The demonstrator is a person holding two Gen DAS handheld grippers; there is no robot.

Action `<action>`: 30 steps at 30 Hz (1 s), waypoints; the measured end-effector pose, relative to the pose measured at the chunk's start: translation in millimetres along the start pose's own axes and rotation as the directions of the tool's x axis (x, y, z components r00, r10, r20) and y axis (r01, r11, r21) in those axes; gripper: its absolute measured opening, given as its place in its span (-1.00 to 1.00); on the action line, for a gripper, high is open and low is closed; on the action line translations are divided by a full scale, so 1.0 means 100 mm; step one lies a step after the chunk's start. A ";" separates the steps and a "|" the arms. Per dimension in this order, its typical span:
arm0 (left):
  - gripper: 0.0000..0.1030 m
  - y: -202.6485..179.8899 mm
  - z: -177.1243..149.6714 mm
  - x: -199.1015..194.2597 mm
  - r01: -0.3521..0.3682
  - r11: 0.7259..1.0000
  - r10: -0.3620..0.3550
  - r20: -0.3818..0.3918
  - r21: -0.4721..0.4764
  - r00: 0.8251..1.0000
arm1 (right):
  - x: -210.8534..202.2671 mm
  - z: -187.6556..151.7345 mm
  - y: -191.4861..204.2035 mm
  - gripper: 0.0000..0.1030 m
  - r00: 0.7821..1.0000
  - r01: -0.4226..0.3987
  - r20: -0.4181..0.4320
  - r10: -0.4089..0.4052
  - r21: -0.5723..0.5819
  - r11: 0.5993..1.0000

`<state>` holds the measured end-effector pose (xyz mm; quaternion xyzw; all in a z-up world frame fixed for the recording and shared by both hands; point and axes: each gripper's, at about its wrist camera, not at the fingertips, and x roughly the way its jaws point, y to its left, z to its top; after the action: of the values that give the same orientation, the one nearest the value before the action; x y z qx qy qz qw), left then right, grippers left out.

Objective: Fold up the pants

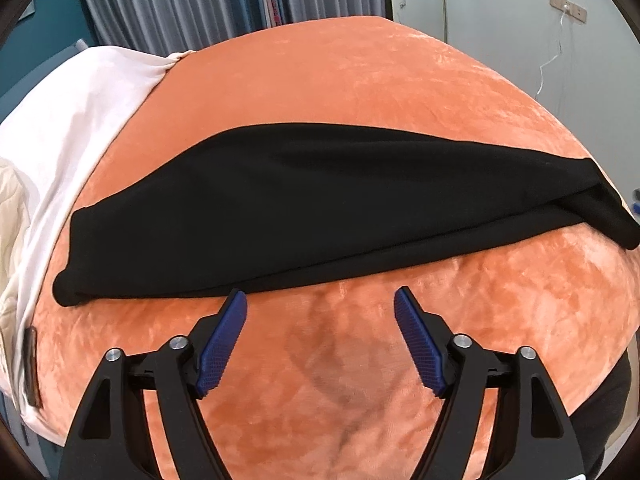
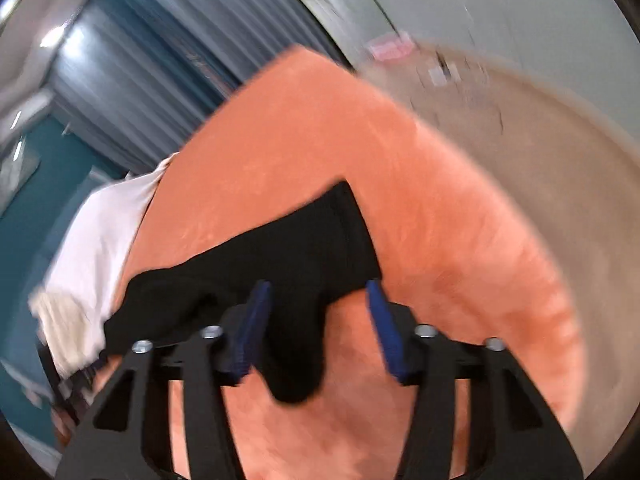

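- The black pants (image 1: 304,200) lay folded lengthwise in a long band across your orange blanket (image 1: 320,80).
- Your left gripper (image 1: 320,300) hovered just short of their near edge, its jaws spread and empty.
- Your right gripper (image 2: 318,292) straddled one end of the pants (image 2: 296,264), pads apart, not pressing the cloth.
- A white sheet (image 1: 80,112) lay beside the blanket.

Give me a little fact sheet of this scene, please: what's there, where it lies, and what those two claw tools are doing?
garment: black pants, laid in a long band
surface: orange plush blanket
beside it: white sheet at the blanket's left edge
left gripper: open, empty, just short of the pants' near edge
right gripper: blurred view; jaws apart, a fold of the pants lies between them, pads not pressing
backdrop: grey curtains
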<state>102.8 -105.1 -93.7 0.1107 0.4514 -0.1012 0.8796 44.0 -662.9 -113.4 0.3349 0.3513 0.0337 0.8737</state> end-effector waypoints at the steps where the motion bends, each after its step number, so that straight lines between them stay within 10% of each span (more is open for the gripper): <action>1: 0.46 0.02 -0.01 -0.02 -0.007 1.000 0.007 0.003 0.002 1.000 | 0.12 0.00 0.03 -0.19 0.999 0.029 -0.043 -0.030 -0.014 0.999; 3: 0.47 0.07 -0.02 -0.07 -0.028 1.000 0.028 0.009 0.002 1.000 | 0.40 -0.11 0.28 -0.23 0.984 0.107 -0.124 -0.128 -0.162 0.981; 5: 0.54 0.17 -0.04 -0.09 -0.052 0.999 0.053 0.009 -0.014 0.999 | 0.49 -0.23 0.53 -0.79 0.974 0.162 -0.105 -0.200 -0.296 0.941; 12: 0.54 0.46 0.00 -0.04 -0.101 0.991 0.102 0.009 -0.086 0.995 | -0.03 0.38 1.42 -0.88 0.939 0.305 0.302 -0.162 -0.521 0.797; 16: 0.54 0.72 -0.05 0.05 -0.101 0.986 0.100 -0.015 -0.135 0.995 | 0.83 0.62 0.85 -0.85 0.928 0.352 0.087 -0.364 -0.529 0.772; 18: 0.54 0.96 -0.12 0.09 -0.120 0.977 0.115 -0.040 -0.174 0.993 | 0.96 0.47 0.75 -0.73 0.909 0.399 0.119 -0.399 -0.525 0.752; 20: 0.54 1.25 -0.16 0.15 -0.139 0.962 0.127 -0.062 -0.236 0.990 | 0.83 0.44 0.76 -0.09 0.901 0.434 0.194 -0.388 -0.454 0.778; 25: 0.54 2.41 -0.32 0.26 -0.150 0.847 0.114 -0.101 -0.510 0.988 | 0.33 0.13 1.03 0.04 0.897 0.422 0.298 -0.326 -0.360 0.832; 30: 0.53 3.57 -0.55 0.53 -0.033 0.617 -0.041 -0.074 -0.786 0.996 | 0.07 -0.21 1.39 0.10 0.932 0.311 0.290 -0.218 -0.329 0.891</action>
<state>189.8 247.2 -131.5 -0.2821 0.4870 0.1093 0.8193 60.6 -541.9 -43.9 0.1146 0.2706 -0.0625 0.9538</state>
